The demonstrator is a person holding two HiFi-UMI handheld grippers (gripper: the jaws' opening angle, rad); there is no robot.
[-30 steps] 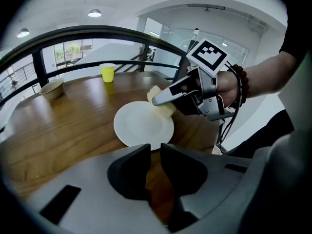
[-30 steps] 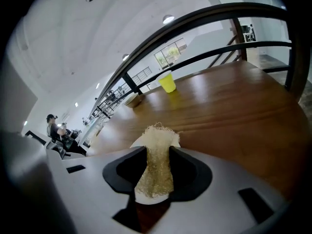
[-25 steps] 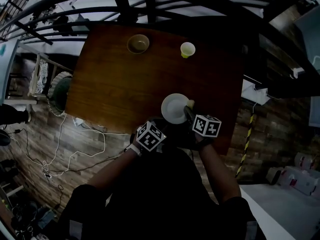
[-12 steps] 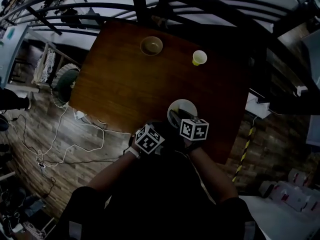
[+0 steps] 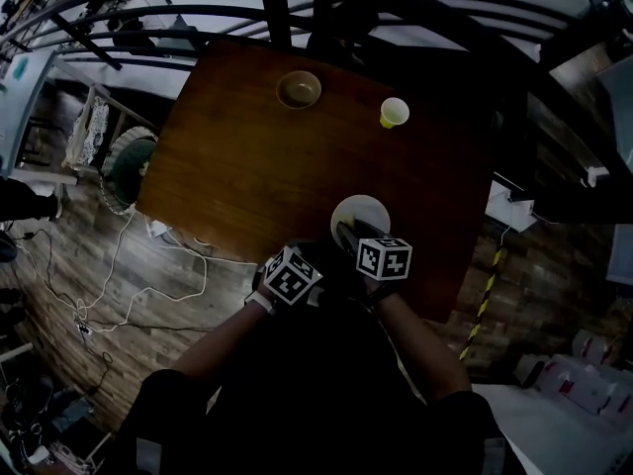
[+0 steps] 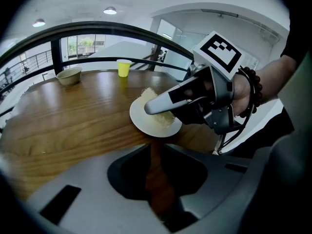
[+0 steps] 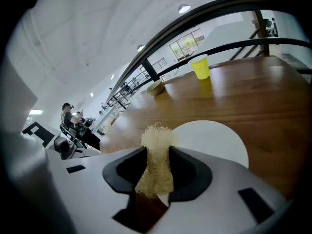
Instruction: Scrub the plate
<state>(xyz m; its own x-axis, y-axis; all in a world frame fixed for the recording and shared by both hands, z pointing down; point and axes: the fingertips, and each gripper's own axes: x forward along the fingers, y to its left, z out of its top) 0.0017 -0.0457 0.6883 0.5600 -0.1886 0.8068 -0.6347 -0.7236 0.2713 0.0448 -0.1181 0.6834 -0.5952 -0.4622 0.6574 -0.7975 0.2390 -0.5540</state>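
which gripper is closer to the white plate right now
Right. The right gripper is over the plate with its scrubber; the left gripper sits just short of the near rim.

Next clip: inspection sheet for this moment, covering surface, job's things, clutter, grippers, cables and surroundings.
Surface: brown wooden table, no spills seen.
Job's things: white plate at the near edge; pale scrub pad over it, seemingly touching.
Clutter: bowl and yellow cup at the far side, apart from the plate.
Grippers: right gripper shut on the scrub pad; left gripper short of the plate, fingers slightly apart, nothing between.
Cables: white cables loose on the floor left of the table.
Surroundings: dark railing beyond the table; plank floor.
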